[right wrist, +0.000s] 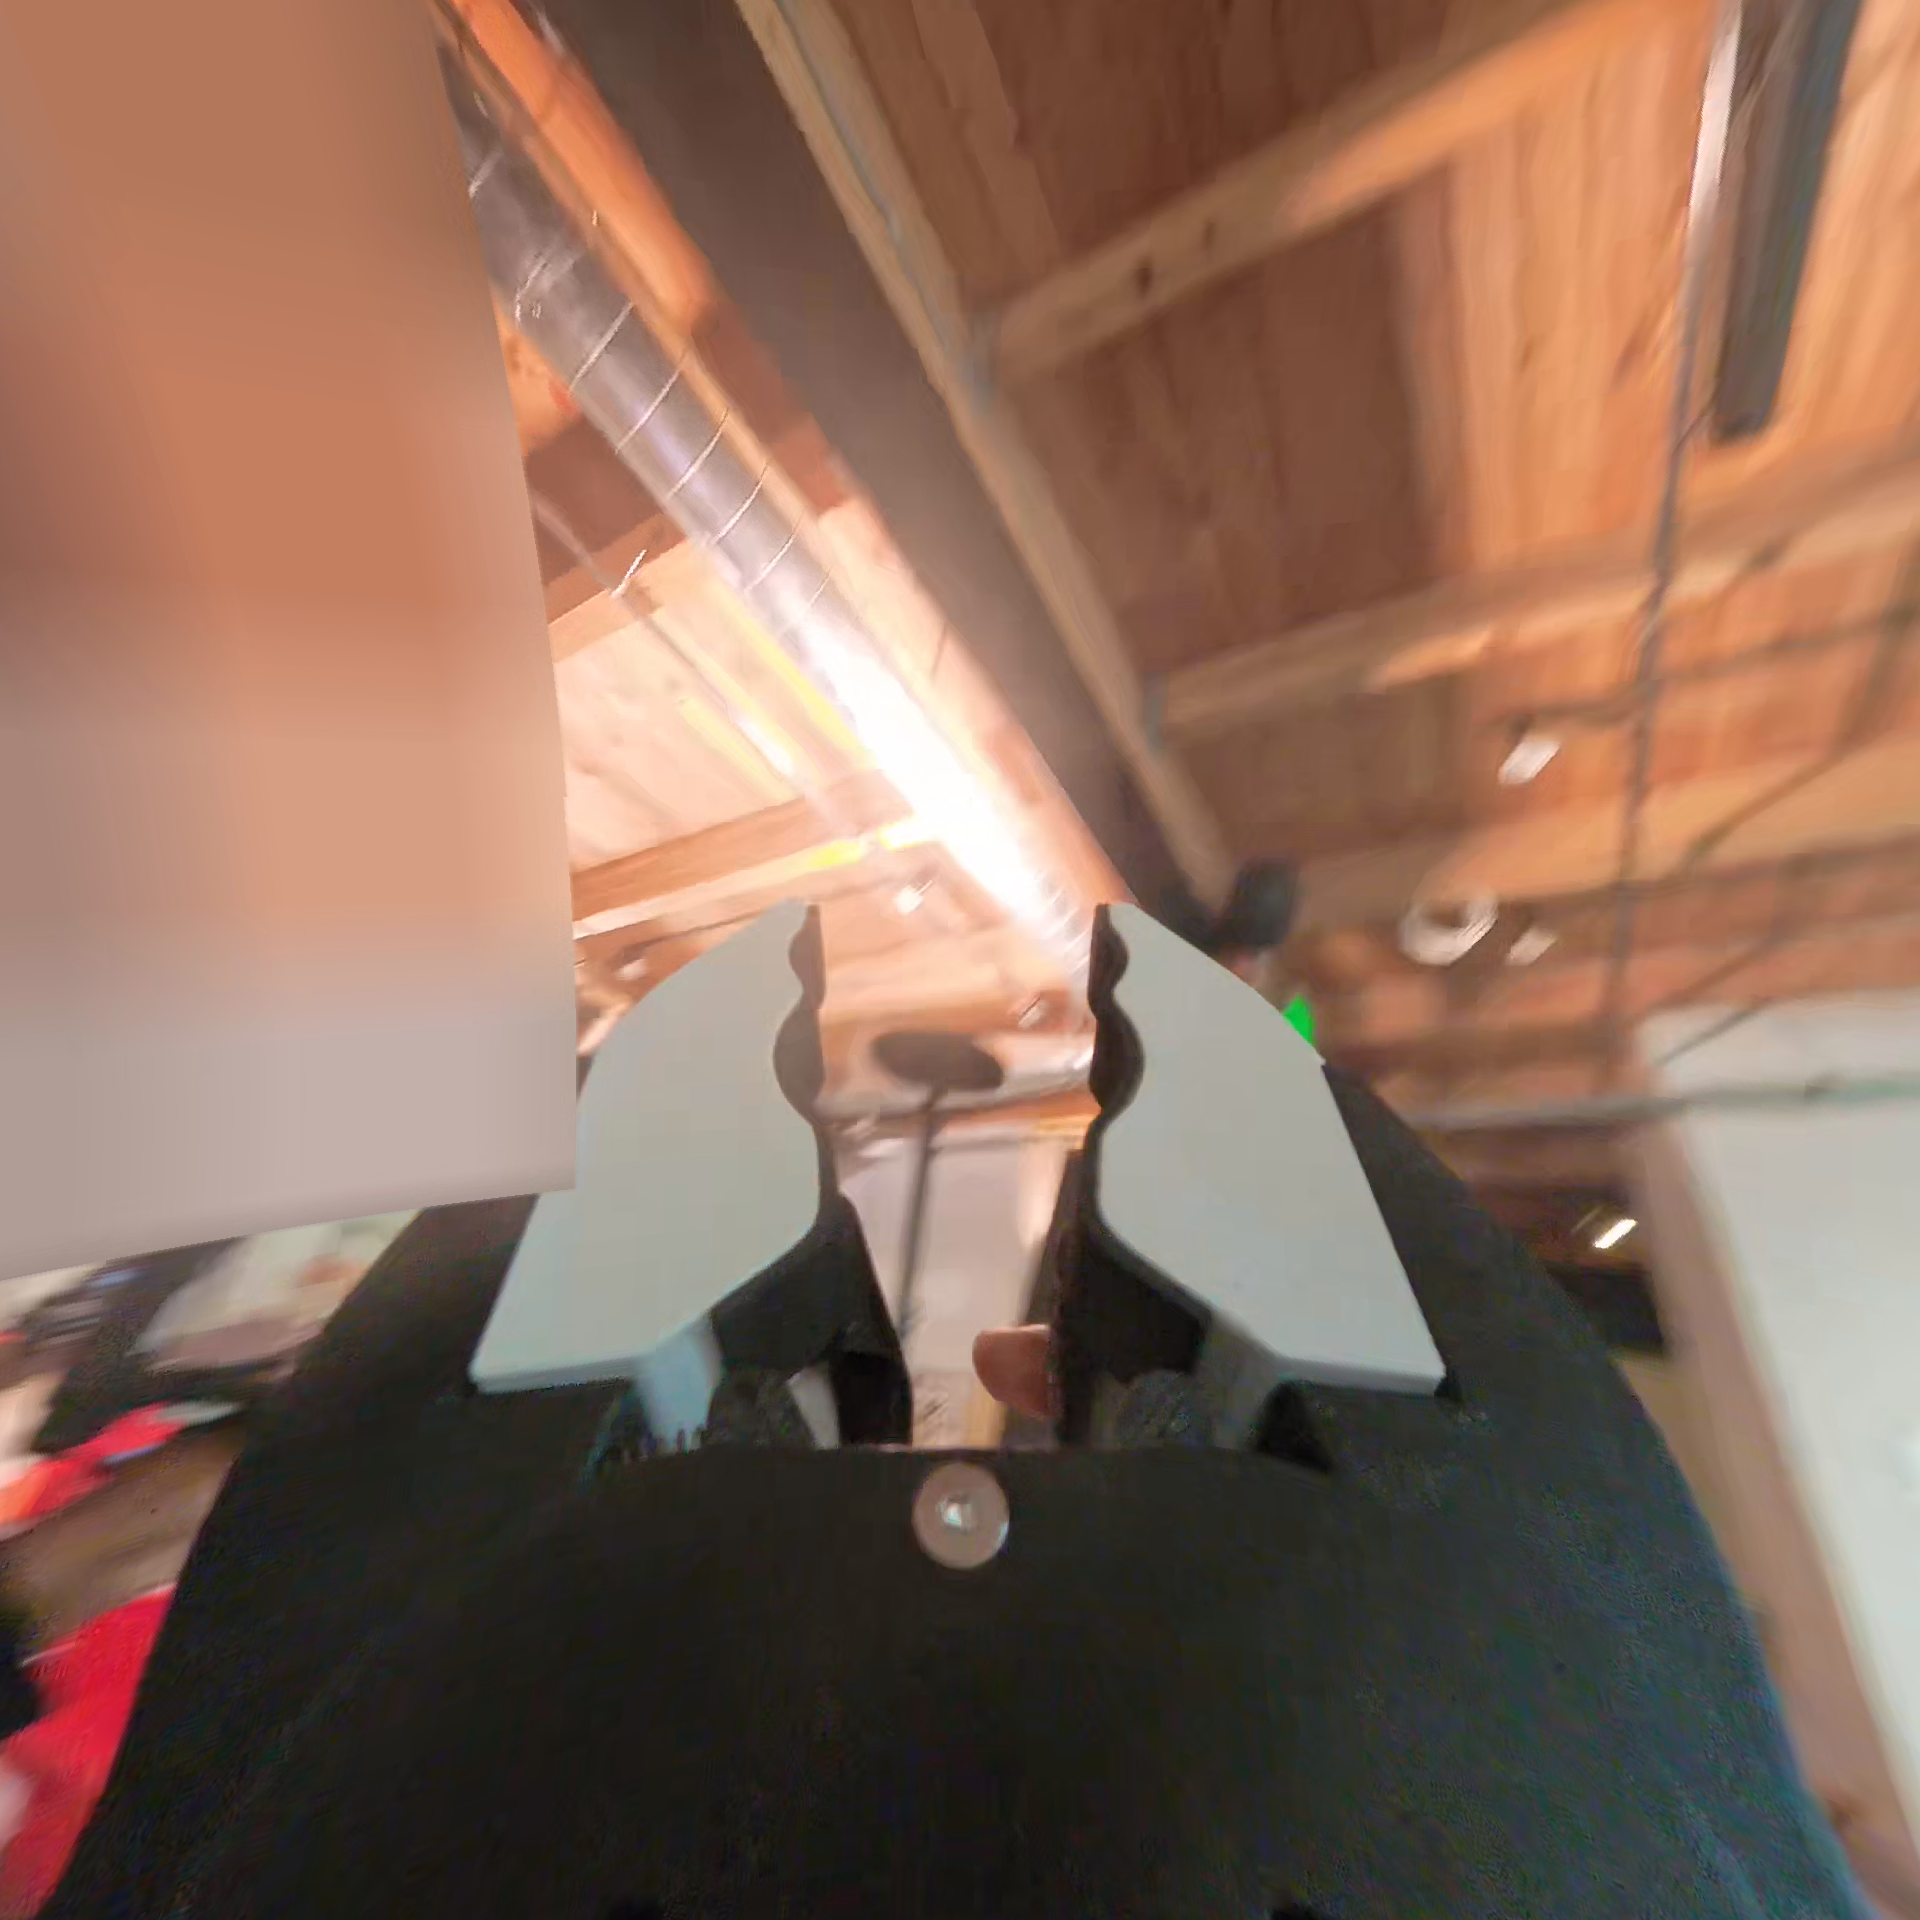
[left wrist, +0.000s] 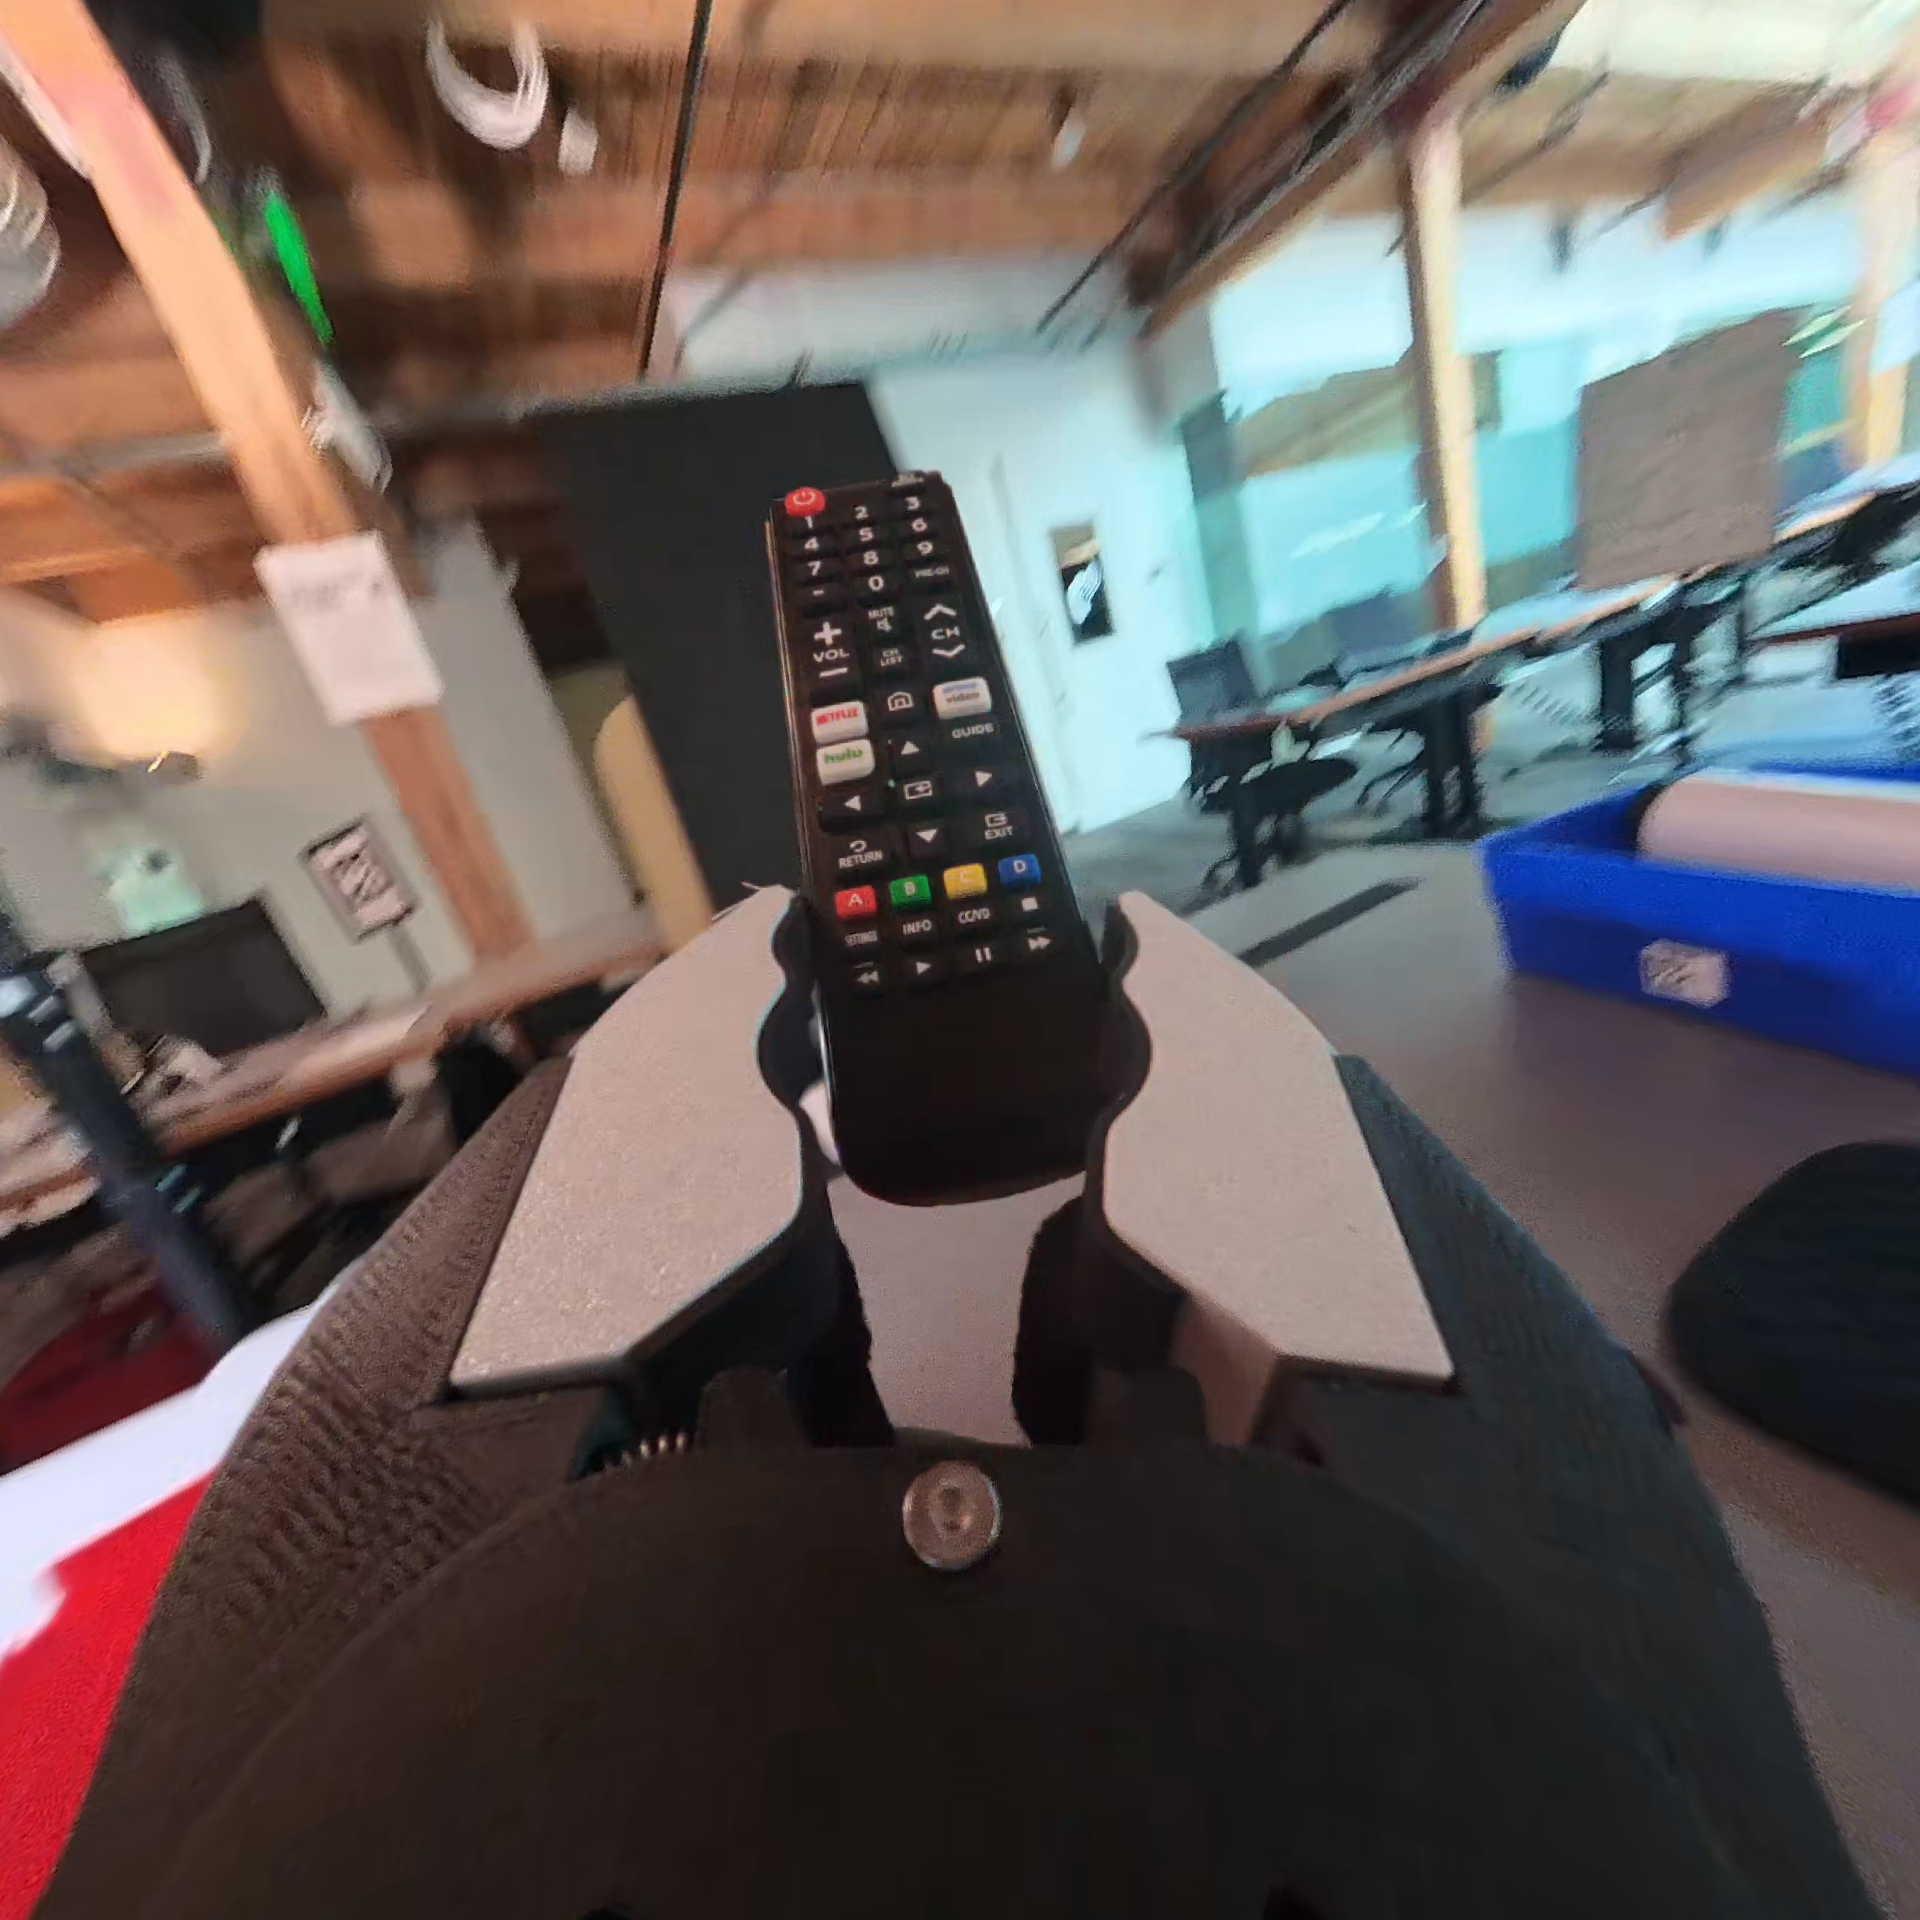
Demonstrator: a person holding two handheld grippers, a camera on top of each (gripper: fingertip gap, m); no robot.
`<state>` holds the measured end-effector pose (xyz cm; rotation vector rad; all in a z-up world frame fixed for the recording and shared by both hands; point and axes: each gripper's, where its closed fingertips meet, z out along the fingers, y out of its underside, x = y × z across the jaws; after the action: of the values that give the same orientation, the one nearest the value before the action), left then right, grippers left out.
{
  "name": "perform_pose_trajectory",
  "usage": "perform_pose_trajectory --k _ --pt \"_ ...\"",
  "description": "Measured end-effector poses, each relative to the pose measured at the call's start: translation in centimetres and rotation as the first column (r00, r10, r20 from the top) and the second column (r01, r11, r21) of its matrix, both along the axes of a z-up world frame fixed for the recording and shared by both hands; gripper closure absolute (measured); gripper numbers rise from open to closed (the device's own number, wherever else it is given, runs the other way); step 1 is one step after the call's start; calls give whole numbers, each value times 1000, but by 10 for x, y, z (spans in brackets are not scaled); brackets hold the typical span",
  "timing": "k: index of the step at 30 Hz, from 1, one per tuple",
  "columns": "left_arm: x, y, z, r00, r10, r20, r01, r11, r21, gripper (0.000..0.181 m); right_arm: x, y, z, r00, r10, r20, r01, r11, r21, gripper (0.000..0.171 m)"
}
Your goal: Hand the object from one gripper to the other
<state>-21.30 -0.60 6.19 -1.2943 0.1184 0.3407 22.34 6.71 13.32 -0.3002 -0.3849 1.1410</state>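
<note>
Left wrist view: your left gripper (left wrist: 951, 935) is closed on the remote (left wrist: 914, 790), pinching only its lower end. Most of the remote sticks out past the fingertips, button face toward the camera, raised clear of the table (left wrist: 1558, 1143) that lies below and to the right. That is a long lever on a short grip. If you swing or jolt it, the remote could pivot between the pads or slide down through them. The background is smeared, so you look to be moving fast; I would slow down before the exchange. A blue bin (left wrist: 1683, 935) sits off to the right and a dark pad (left wrist: 1808, 1299) lies nearer on the same side. A dropped remote could land on either, or bounce off the table.

Right wrist view: your right gripper (right wrist: 954, 925) is parted by a moderate gap and holds nothing. It points up at the wooden ceiling (right wrist: 1351, 364), and the remote is nowhere ahead of it. So the two grippers are not yet lined up. The gap looks about right for the remote's width, but I cannot tell how much margin you have. Come in crooked and a fingertip could knock the free end and lever it out of the left grip. Release the left before the right has truly closed and it falls. Squeeze over the buttons and you may press them, or grip unevenly.
</note>
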Motion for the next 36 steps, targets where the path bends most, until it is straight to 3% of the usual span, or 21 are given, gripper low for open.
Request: perform_pose_trajectory --k 3,5,7,9,14,16,19,22,23,24,26,28,30,33,34,36 --pt "67 17 9 990 -127 -64 133 988 84 128 -65 3 -26 936 268 229 -227 956 -187 121" --pt "114 29 7 973 -197 -117 209 973 102 128 -110 -5 -54 812 453 367 -343 880 -328 114" --pt "163 39 -2 946 -261 -192 281 956 85 128 -139 -21 -77 671 615 413 -450 781 -432 102" --pt "203 47 -15 922 -279 -266 304 951 57 128 -154 -29 -89 590 709 385 -506 697 -508 94" --pt "268 59 -55 846 -306 -436 324 945 -35 128 -166 -23 -100 559 757 338 -502 634 -588 109" --pt "276 60 -60 847 -321 -424 338 940 -37 128 -165 -11 -105 592 729 342 -454 653 -607 144" --pt "277 58 -63 845 -401 -355 408 911 -59 128 -166 -10 -110 551 724 414 -434 673 -599 145" --pt "278 56 -59 787 -616 -35 613 787 -70 55 -162 -12 -109 538 685 491 -429 724 -540 144" --pt "278 54 -62 734 -676 62 679 728 -95 53 -160 -14 -109 519 686 511 -435 726 -533 144" --pt "280 50 -66 665 -733 142 747 657 -103 56 -158 -17 -109 497 689 527 -444 724 -528 145" --pt "282 40 -66 523 -811 261 846 531 -46 79 -157 -23 -113 430 697 574 -452 716 -532 146" --pt "277 38 -59 444 -827 344 869 492 61 106 -158 -31 -122 333 701 631 -452 705 -546 146" --pt "280 37 -64 401 -841 363 891 450 60 126 -158 -36 -127 282 704 652 -459 696 -553 146" --pt "297 30 -78 337 -870 361 935 355 -18 146 -159 -40 -129 264 713 650 -470 683 -558 146" --pt "297 32 -79 349 -863 365 930 368 -17 156 -159 -42 -130 251 715 652 -474 678 -561 146" --pt "297 35 -81 370 -862 347 921 389 -16 157 -159 -43 -129 256 715 651 -472 680 -561 146"
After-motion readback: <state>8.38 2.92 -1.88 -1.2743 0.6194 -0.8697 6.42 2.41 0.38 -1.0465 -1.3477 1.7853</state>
